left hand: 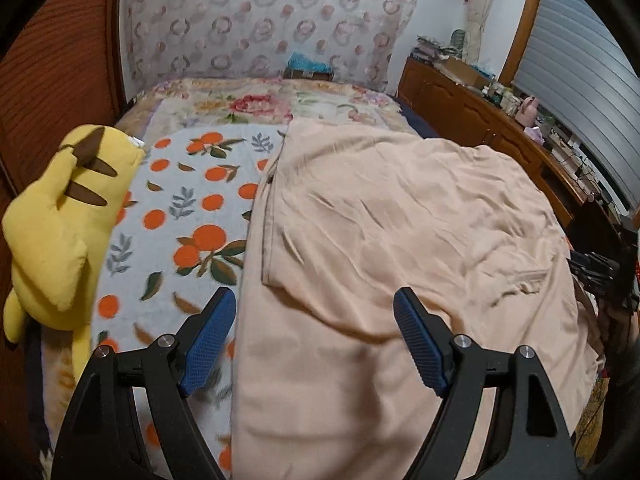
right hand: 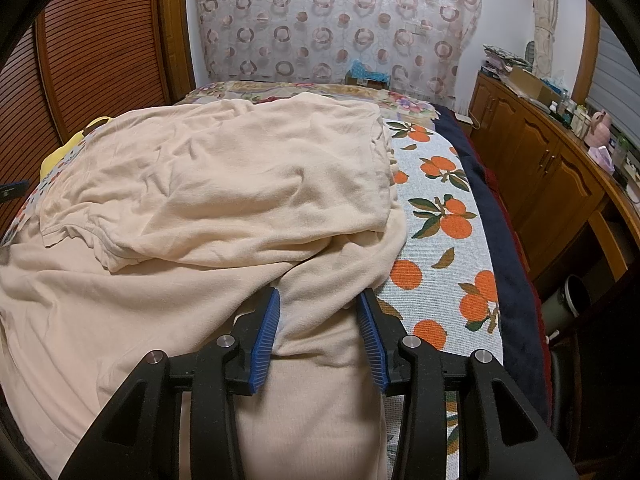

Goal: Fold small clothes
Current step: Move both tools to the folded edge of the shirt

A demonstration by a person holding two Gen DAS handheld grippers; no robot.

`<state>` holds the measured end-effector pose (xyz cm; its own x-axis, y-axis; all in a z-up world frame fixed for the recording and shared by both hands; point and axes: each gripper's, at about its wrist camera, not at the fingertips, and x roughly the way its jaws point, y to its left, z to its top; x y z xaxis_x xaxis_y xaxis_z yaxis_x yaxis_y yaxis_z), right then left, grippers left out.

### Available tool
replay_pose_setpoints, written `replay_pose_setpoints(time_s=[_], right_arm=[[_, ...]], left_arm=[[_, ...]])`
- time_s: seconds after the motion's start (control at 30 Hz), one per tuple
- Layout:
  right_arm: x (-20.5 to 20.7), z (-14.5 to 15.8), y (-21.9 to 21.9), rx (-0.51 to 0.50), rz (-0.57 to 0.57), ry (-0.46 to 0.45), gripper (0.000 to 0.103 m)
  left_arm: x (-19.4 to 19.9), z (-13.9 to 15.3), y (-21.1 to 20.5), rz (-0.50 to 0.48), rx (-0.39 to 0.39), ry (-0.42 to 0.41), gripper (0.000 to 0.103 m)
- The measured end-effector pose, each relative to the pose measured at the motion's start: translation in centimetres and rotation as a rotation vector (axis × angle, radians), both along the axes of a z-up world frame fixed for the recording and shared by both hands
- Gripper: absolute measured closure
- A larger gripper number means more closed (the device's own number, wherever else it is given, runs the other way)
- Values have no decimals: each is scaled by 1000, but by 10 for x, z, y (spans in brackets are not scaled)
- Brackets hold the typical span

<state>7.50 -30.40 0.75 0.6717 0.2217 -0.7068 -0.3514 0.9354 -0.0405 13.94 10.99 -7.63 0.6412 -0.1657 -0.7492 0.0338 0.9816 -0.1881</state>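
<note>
Your left wrist camera sits just behind its tool (left hand: pixel 314 340), tilted down over the bed's (left hand: pixel 256 100) left part and facing the patterned curtain (left hand: pixel 260 20) at the head; the yellow plush (left hand: pixel 60 216) fills its left edge and the wooden cabinets (left hand: pixel 472 116) its right; your right wrist camera sits just behind its own tool (right hand: pixel 320 332), lower and closer to the peach garment (right hand: pixel 224 184), facing the same curtain (right hand: pixel 332 20) with the cabinets (right hand: pixel 536 152) nearer on its right; both views share the garment (left hand: pixel 400 216), the orange-print blanket (left hand: pixel 188 208), the curtain and the cabinets; each shows only its own fingers at the bottom edge.
</note>
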Motion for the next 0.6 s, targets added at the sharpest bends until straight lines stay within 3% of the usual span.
replay_pose_setpoints(time_s=[0.1, 0.2, 0.6], right_arm=[[0, 0, 0, 0, 0, 0, 60], [-1, 1, -1, 0, 0, 0, 60], [-1, 0, 0, 0, 1, -1, 60]], left_arm=[[11, -10, -2, -6, 9, 44, 47], [14, -15, -5, -11, 25, 58, 53], [27, -14, -8, -6, 37, 45, 55]])
